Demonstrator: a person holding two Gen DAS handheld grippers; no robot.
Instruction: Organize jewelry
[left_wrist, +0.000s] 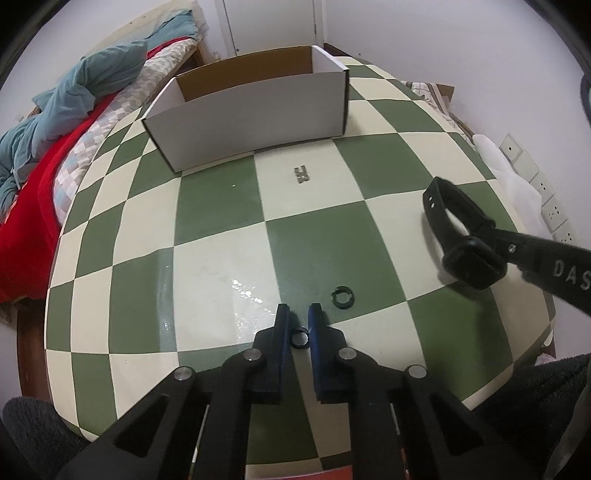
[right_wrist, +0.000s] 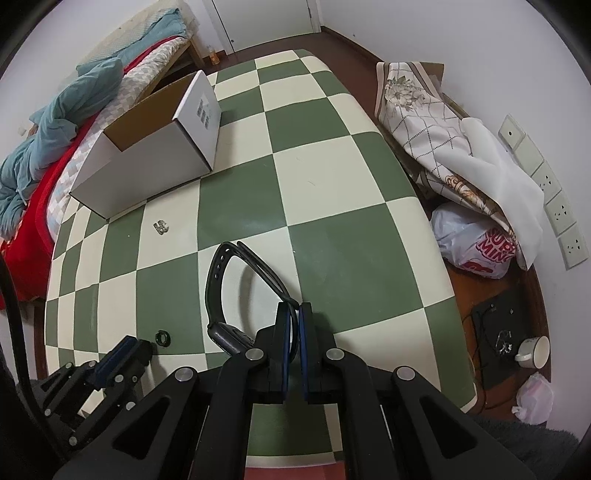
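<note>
We've got both pickups: left gripper (left_wrist: 299, 314) pinching a small dark ring (left_wrist: 299, 338), right gripper (right_wrist: 294, 314) clamped on the black watch (right_wrist: 236, 295) strap. Nothing visibly in the box (left_wrist: 255, 110) yet; a second ring (left_wrist: 344, 296) and silver piece (left_wrist: 302, 174) remain on the surface (left_wrist: 221, 221).

A bedroom in a home, as you saw it from both wrist cameras. You worked at a desk (right_wrist: 332, 177) covered in a green-and-cream checked cloth, which stood just beside a bed (left_wrist: 74, 155) heaped with a red blanket (left_wrist: 33, 221) and a crumpled blue quilt (left_wrist: 85, 88). Behind it was a white door (left_wrist: 269, 26). To your right, folded floral bedding (right_wrist: 424, 122), a printed plastic bag (right_wrist: 476, 251) and a mug (right_wrist: 533, 350) lay on the reddish-brown floor below a row of wall sockets (right_wrist: 554, 199).
</note>
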